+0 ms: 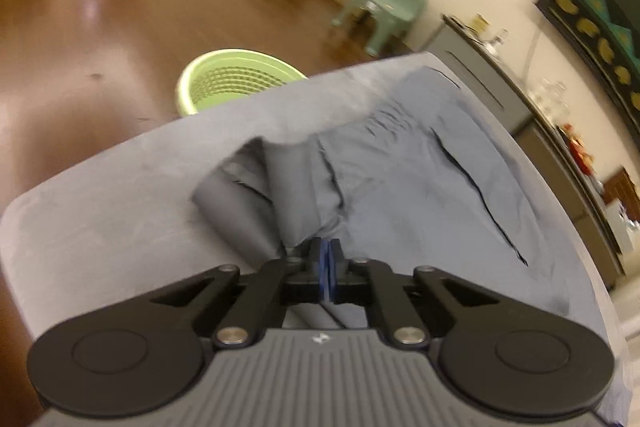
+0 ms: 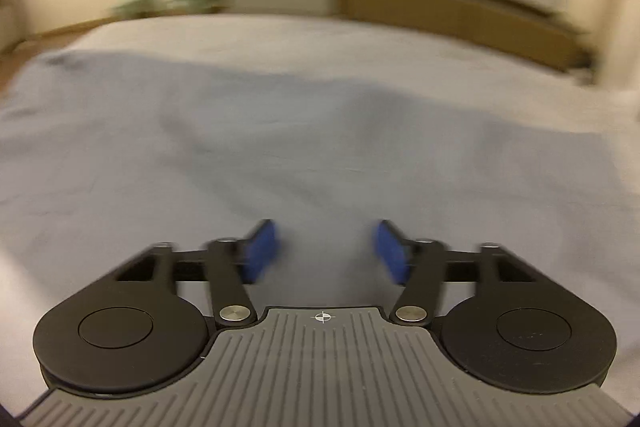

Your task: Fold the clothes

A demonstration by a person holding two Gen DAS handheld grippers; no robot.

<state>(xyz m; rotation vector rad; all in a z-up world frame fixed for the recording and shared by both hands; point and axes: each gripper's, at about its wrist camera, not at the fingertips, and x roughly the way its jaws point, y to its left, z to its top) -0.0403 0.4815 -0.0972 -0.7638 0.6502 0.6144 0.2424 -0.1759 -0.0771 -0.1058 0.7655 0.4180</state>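
A grey-blue garment [image 1: 400,167] with dark pocket slits lies spread on the grey-covered table [image 1: 80,207]. Its left part is folded over and bunched. My left gripper [image 1: 329,259] is shut, blue pads together, and the cloth gathers into a pinch at its tip. In the right wrist view, which is blurred, my right gripper [image 2: 326,251] stands open just above the garment [image 2: 280,147]. Nothing is between its blue pads [image 2: 262,251].
A light green basket [image 1: 232,79] stands on the brown floor beyond the table's far edge. Two green chairs [image 1: 384,11] sit by the wall. A long low cabinet [image 1: 500,95] with clutter on top runs along the right side.
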